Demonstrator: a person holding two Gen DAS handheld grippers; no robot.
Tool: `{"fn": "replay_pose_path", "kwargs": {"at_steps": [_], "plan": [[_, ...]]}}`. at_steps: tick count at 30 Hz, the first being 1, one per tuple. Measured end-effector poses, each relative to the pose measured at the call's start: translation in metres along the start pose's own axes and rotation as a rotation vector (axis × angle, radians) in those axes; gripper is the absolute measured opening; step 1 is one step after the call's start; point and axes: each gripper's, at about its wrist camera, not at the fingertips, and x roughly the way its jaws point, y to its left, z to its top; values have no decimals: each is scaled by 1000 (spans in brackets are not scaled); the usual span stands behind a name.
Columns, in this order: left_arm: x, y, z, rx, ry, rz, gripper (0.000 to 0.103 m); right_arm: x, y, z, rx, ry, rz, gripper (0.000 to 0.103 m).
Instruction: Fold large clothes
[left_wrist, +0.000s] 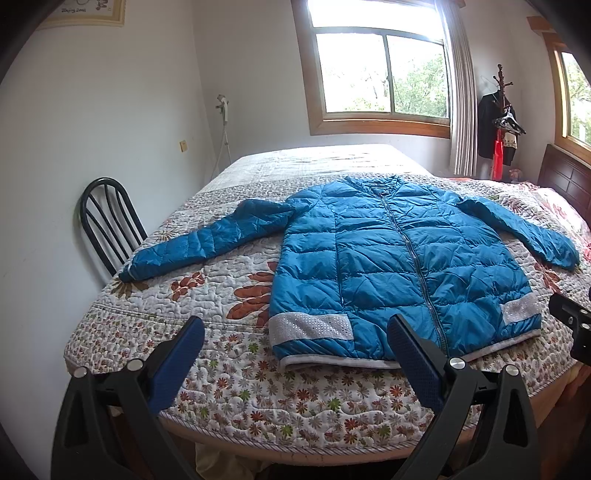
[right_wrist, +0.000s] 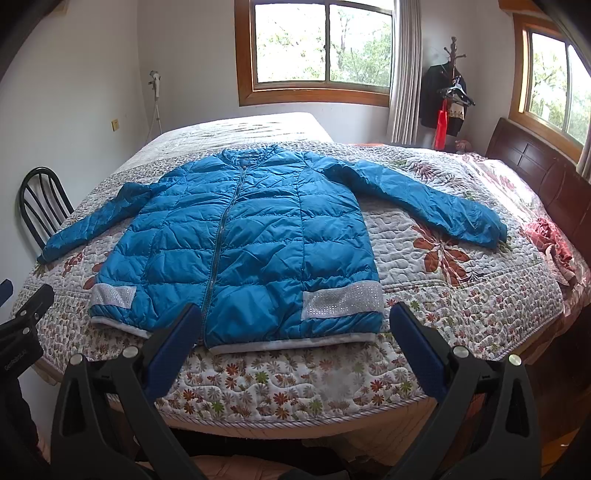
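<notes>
A blue quilted jacket lies flat on the bed, front up, zipped, with both sleeves spread out to the sides. Its hem, with silver sparkly bands, faces the near edge. In the right wrist view the jacket fills the middle of the bed. My left gripper is open, held above the bed's near edge just short of the hem's left corner. My right gripper is open too, in front of the hem's right half. Neither holds anything. The right gripper's body shows at the right edge of the left wrist view.
The bed carries a floral quilt. A black metal chair stands at the bed's left side. A dark wooden headboard is on the right. A coat stand with hanging clothes stands by the window.
</notes>
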Motion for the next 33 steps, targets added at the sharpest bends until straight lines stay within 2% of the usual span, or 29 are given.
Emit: {"fn": "replay_pose_path", "kwargs": {"at_steps": [33], "plan": [[1,2,-1,-5,-1,7,99,0,-1,2,1,-2,-1,100]]}}
